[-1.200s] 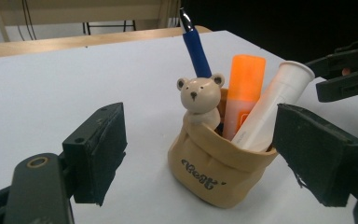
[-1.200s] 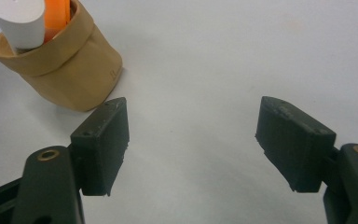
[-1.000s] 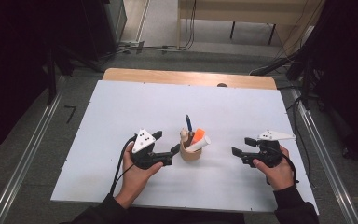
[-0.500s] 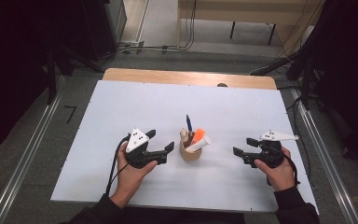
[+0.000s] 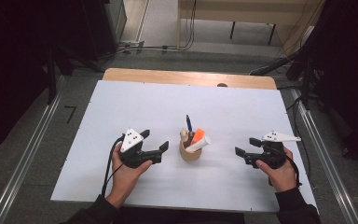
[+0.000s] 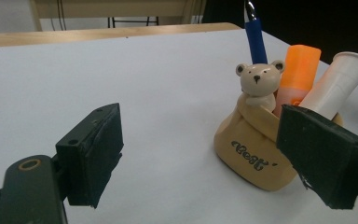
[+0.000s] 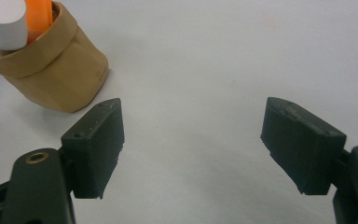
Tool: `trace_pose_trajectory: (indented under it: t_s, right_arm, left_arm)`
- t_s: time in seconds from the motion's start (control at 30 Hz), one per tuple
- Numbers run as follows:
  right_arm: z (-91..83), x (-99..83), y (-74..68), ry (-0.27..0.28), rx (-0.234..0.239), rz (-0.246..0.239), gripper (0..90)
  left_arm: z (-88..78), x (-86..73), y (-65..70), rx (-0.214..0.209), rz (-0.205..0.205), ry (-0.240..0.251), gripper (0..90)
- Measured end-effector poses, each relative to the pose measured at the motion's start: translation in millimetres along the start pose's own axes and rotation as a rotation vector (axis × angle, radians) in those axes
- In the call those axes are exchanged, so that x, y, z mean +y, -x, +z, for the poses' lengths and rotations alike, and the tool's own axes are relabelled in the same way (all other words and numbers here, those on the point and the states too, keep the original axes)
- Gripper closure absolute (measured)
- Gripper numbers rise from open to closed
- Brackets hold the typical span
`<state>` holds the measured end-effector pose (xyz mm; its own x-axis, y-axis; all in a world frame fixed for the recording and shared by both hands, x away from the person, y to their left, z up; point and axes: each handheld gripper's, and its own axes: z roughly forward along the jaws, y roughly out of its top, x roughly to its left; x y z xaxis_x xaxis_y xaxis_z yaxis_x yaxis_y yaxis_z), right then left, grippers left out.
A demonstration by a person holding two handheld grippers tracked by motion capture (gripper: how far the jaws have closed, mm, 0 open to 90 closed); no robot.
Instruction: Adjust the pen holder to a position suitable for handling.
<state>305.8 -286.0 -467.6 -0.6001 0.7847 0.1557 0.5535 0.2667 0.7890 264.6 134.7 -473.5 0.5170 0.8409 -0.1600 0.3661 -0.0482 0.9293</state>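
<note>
A tan pouch-shaped holder (image 5: 191,153) stands near the front middle of the white table (image 5: 135,107). It holds a blue pen (image 5: 189,123), an orange marker (image 5: 198,136), a white tube (image 5: 201,143) and a small bear figure (image 5: 184,135). My left gripper (image 5: 154,140) lies just left of it, open, with nothing between its jaws. In the left gripper view the holder (image 6: 254,163) sits ahead, partly behind the right jaw. My right gripper (image 5: 245,146) is further off on the holder's right. Its jaws have just been opening and are empty. The holder (image 7: 56,70) shows at upper left in the right gripper view.
A wooden strip (image 5: 168,77) runs along the table's far edge, with a small dark spot (image 5: 222,85) on it. Metal rails (image 5: 23,158) line the floor on both sides. Cables and furniture legs lie beyond the table.
My left gripper has drawn back a little to the left, away from the holder. The right hand has kept its place.
</note>
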Motion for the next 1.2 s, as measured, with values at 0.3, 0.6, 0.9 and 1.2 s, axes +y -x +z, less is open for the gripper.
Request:
trace_pose_trajectory:
  t_s: [0.3,0.6,0.9,1.2]
  right_arm:
    - [-2.7,-1.6,2.5,0.003,-0.016,0.005,18.3]
    - [-5.5,-4.2,5.2,0.005,-0.031,0.011,17.5]
    - [-7.6,-6.5,6.4,0.006,-0.046,0.013,17.3]
    - [-11.3,-9.1,8.8,0.007,-0.061,0.017,17.1]
  left_arm:
    - [-6.6,-1.8,-10.5,0.029,-0.014,-0.003,15.0]
    - [-12.6,-4.5,-17.4,0.051,-0.017,-0.016,15.0]
    - [-17.5,-5.7,-22.2,0.059,-0.029,-0.015,15.0]
    - [-25.4,-8.2,-30.4,0.085,-0.031,-0.018,15.0]
